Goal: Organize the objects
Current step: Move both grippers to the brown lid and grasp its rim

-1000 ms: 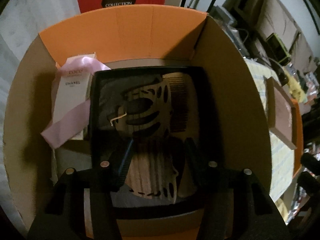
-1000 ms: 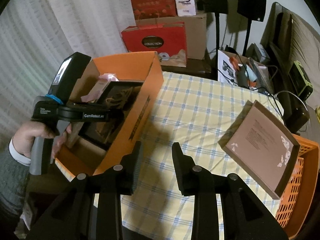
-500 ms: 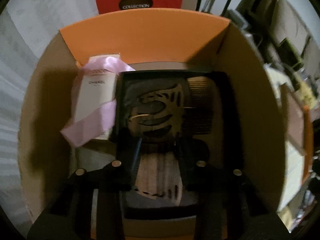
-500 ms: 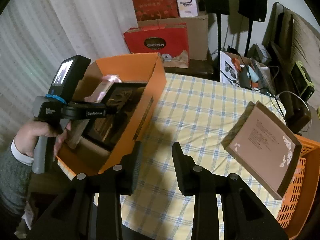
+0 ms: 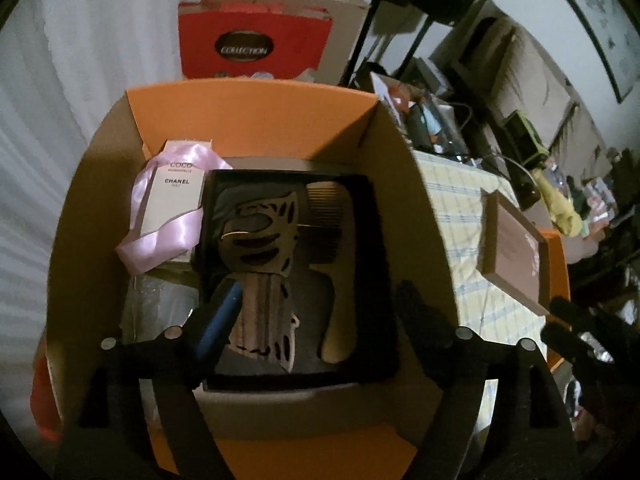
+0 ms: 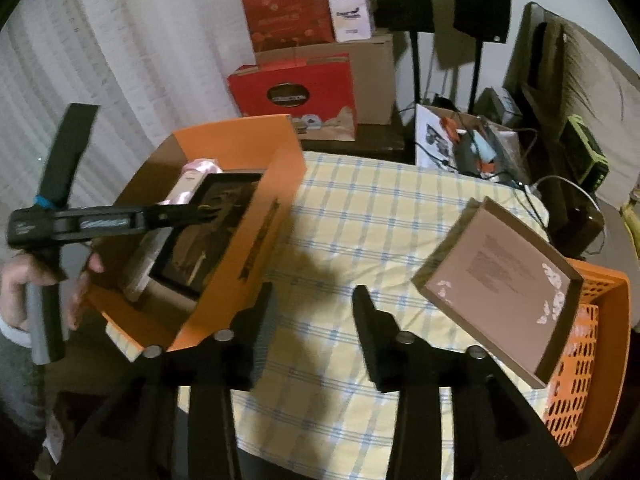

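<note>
Black tray point(image 5: 296, 280) w/ combs sits inside orange box point(image 5: 256, 120), under left claw point(image 5: 308, 308), beside perfume box point(image 5: 172, 200). Left claw's jaws just opened wide, nothing held. Right claw point(image 6: 312, 320) part open, empty, over surface point(image 6: 360, 220). Brown lid point(image 6: 500, 280), right of it on basket point(image 6: 592, 340), prob. next.

We see a cardboard box point(image 5: 256, 136), orange and matt. In it, a shiny pink ribbon point(image 5: 160, 236) wraps smooth white card point(image 5: 168, 200). The comb point(image 5: 324, 216) in the black tray point(image 5: 384, 280) looks like wood. A soft checked cloth point(image 6: 360, 240) covers the worktop. The orange basket point(image 6: 576, 380) looks like plastic with holes.
</note>
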A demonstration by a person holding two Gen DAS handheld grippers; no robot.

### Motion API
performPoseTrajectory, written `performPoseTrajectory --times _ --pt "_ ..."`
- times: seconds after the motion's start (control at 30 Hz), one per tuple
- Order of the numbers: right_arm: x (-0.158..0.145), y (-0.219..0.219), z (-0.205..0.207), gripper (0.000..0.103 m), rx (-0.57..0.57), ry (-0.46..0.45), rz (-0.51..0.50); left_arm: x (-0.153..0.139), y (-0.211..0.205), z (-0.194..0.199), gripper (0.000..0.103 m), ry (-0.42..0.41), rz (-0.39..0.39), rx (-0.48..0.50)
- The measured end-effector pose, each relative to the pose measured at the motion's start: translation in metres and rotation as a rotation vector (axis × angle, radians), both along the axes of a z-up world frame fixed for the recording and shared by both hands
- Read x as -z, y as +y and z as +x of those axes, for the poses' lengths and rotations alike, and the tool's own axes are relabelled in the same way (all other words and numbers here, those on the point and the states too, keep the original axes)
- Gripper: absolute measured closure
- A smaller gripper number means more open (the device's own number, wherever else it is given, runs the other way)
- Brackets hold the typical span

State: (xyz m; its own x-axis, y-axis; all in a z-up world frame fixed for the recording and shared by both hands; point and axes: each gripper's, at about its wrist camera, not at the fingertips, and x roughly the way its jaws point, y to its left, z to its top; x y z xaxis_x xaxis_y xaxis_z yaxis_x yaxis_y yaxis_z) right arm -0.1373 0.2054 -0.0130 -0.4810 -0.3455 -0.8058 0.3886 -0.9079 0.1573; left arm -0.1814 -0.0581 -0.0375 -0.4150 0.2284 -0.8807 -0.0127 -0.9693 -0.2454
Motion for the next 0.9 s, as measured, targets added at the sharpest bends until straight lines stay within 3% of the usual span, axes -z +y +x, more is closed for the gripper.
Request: performPoseTrajectory --times 0.1,0.33,0.63,0.9 --pt "0.000 0.014 0.000 0.049 0.031 0.002 0.000 -0.009 0.012 0.007 0.018 0.027 -0.010 0.023" --pt "-0.001 0.054 -0.001 0.043 0.120 0.000 0.006 -0.032 0.052 0.023 0.008 0.083 -0.029 0.108" --pt "0.006 0.119 0.003 0.041 0.257 -0.005 0.029 -0.042 0.111 0.029 0.006 0.112 -0.011 0.205" --pt "0.023 0.178 0.003 0.041 0.382 -0.016 0.056 -0.031 0.171 0.022 0.006 0.108 -0.016 0.263"
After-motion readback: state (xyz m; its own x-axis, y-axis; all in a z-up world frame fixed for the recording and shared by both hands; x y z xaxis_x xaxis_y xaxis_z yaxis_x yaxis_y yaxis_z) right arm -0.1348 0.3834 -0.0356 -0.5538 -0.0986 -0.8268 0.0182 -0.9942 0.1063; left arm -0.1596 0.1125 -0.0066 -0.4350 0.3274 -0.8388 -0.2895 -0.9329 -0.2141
